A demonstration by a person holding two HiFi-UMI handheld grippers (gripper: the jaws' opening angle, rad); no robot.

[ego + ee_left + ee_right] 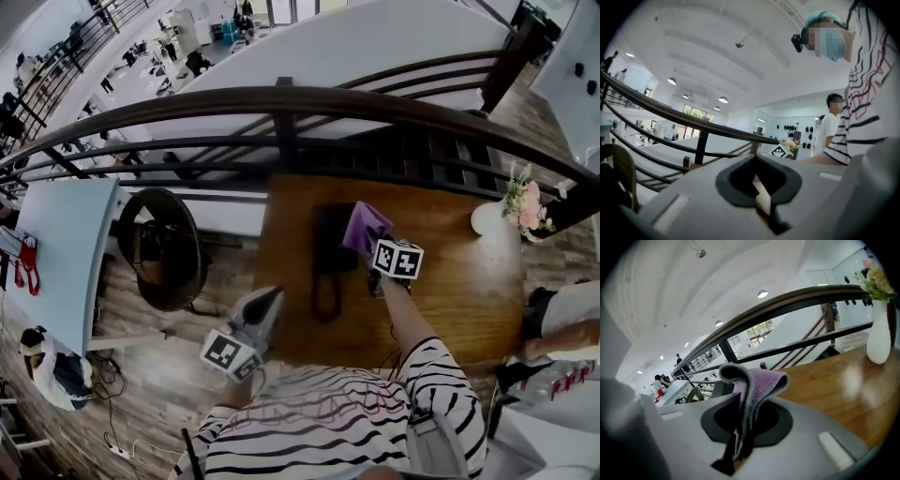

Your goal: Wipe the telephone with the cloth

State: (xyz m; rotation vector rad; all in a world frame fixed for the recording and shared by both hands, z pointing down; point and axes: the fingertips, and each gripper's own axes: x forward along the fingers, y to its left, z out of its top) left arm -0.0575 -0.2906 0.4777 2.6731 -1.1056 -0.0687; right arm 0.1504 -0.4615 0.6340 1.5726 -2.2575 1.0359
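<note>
A black telephone [325, 246] lies on the wooden table [450, 300], its coiled cord [324, 302] trailing toward me. My right gripper [368, 246] is shut on a purple cloth [366, 227] and holds it over the telephone's right side. In the right gripper view the cloth [757, 383] is pinched between the jaws of the right gripper [739, 434] and flops over forward. My left gripper [270, 296] hovers by the table's front left corner, clear of the telephone. Its jaws are shut with nothing between them, as the left gripper view [760, 190] shows.
A white vase [486, 218] with pink flowers stands at the table's far right, also in the right gripper view [879, 336]. A dark railing [281, 101] runs behind the table. A round wicker chair [164, 246] sits left of it. A person's leg [567, 314] is at the right.
</note>
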